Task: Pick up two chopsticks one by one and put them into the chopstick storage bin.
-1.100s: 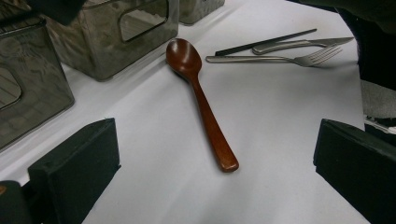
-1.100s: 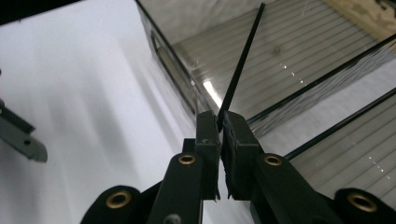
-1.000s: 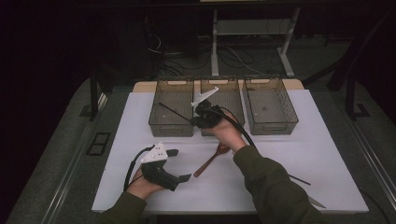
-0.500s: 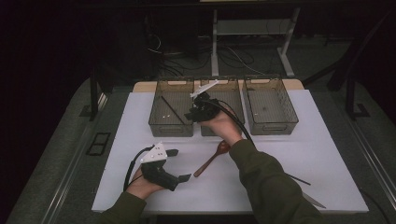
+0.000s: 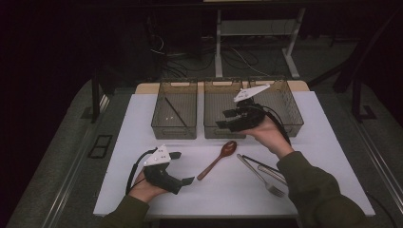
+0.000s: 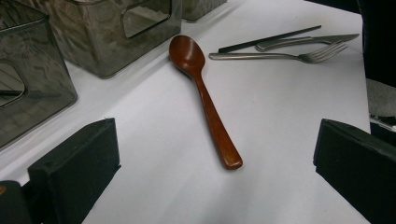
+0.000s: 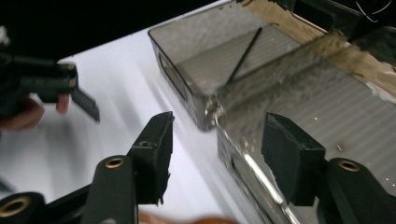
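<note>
My right gripper [image 5: 224,119] hovers at the front rim of the middle smoky bin [image 5: 211,129]. It is open, its jaws have just been opening, and nothing is between them [image 7: 217,135]. A thin black stick [image 5: 175,111] lies slanted inside the left bin [image 5: 174,129], and it also appears in the right gripper view [image 7: 243,56]. My left gripper [image 5: 183,167] rests open on the white mat at the front left. A brown wooden spoon [image 6: 205,98] lies flat just beyond its jaws [image 6: 217,135], untouched. In the high view that spoon [image 5: 219,158] is mid-table.
A third bin [image 5: 291,111] stands at the back right, behind my right hand. A fork [image 5: 260,175], a knife [image 6: 308,42] and another black stick [image 5: 256,160] lie together on the mat right of the spoon. The mat's edges drop onto a darker table.
My right gripper went from shut by the left bin to open, and moved right to the middle bin's front. The black stick now lies in the left bin. The left gripper stayed put.
</note>
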Available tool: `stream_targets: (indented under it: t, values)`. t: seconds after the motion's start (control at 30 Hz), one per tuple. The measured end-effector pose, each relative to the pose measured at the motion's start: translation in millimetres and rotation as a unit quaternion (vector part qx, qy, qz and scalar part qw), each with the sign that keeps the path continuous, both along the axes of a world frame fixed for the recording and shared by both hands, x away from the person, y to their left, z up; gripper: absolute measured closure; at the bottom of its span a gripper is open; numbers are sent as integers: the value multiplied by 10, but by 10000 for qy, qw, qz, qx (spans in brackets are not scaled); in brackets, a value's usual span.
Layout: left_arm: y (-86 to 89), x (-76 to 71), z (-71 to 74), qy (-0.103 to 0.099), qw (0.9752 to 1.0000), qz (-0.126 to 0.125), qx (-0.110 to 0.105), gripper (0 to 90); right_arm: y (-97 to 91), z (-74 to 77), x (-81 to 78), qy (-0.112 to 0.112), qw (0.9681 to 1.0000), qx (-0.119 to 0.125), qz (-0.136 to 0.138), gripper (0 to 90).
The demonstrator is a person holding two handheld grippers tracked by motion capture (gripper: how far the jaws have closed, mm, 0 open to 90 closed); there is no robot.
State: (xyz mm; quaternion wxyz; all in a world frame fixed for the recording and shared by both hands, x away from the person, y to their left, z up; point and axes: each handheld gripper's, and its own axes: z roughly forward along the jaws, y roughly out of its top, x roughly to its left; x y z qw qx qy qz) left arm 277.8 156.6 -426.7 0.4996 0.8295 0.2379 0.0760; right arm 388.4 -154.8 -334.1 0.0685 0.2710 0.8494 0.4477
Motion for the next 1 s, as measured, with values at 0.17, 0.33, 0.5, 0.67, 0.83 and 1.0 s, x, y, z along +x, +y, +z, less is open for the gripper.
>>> stream_targets:
  t: [0.17,0.33,0.5,0.67,0.83,1.0]
  values:
    - [14,2,-2,0,10000,34,-14,0,-297,-32,-126,-62,10000,-3,-75,413]
    - [24,4,-1,-23,10000,40,5,0,-529,-91,-269,-158,9996,-146,-171,409]
    - [33,3,-4,-3,10000,87,7,0,-713,-178,-414,-191,9993,-244,-189,407]
    - [45,9,-13,-5,9999,112,27,0,-921,-287,-564,-158,9994,-192,-249,413]
    - [48,3,-14,14,9999,163,22,0,-1135,-407,-724,-154,9990,-175,-388,457]
    - [44,2,-17,14,9998,169,48,0,-1337,-521,-867,-92,9988,-209,-432,524]
